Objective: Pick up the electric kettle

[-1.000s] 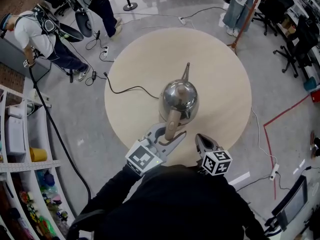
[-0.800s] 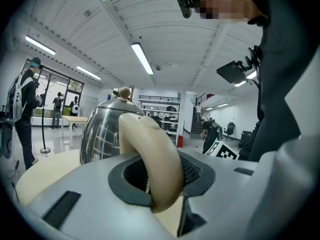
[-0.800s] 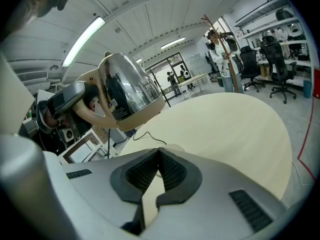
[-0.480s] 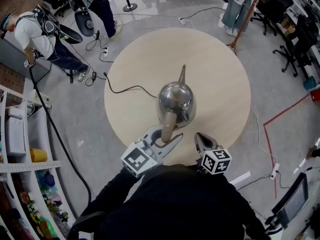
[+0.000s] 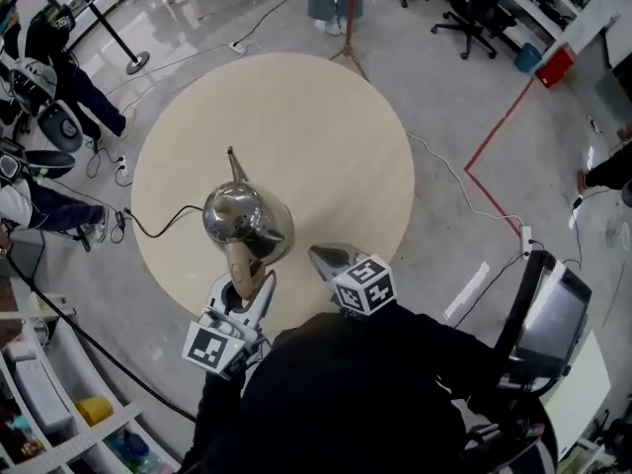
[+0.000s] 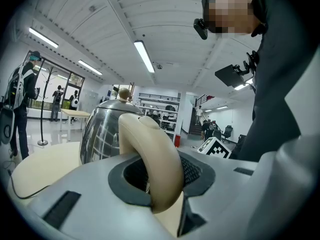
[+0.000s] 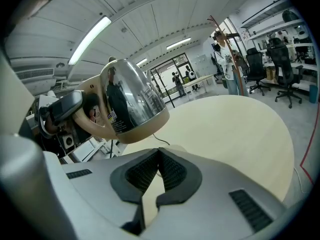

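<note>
Jaws of the left gripper [image 6: 157,181] clamp the beige handle [image 6: 150,149] of the electric kettle [image 5: 245,217], left of centre over the round worktop [image 5: 326,136]; right gripper [image 7: 159,156] jaws pressed together, empty.

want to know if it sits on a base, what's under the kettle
Below the kettle only the pale table and a black cable running up to it show. Its body covers the spot directly beneath, so a base cannot be seen.
</note>
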Demonstrator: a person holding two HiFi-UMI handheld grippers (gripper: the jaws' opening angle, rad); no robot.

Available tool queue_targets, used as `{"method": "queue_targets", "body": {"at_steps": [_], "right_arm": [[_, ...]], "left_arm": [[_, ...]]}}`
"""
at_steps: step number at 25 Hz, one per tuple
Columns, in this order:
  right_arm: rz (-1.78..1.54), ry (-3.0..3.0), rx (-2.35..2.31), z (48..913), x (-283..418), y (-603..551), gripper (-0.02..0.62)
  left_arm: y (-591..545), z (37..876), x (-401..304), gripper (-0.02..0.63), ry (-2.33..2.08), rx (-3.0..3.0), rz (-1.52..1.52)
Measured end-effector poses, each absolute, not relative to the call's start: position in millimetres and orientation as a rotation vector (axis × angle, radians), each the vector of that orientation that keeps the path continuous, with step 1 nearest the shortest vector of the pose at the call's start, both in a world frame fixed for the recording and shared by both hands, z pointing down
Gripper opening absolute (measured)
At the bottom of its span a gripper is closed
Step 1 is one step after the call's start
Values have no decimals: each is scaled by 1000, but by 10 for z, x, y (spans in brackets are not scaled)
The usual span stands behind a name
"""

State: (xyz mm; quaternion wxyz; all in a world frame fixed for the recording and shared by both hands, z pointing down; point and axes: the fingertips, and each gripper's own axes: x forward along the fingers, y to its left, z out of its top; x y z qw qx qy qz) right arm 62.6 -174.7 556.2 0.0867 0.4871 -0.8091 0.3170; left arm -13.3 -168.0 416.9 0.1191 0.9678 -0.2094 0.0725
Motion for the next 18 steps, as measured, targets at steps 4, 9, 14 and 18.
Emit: {"method": "queue_targets", "body": {"at_steps": [4,9,14,18], "right_arm": [[977,-2399,1498,5554,839,-1697,9],[982,-2396,1508,5500,832,-1762,9],[987,-2385,1535,5431,883,-1759,9],[983,-2408,1532,5380,1290,-1656,9]], "left_arm": [[-1594,4238,-14,118,-595,2810,248],[-1608,4280,-44,118,-579,2789,270],[-1561,4340,-64,118,-553,2791,323],[-1421,4364,203,118,-610,2776,362]]}}
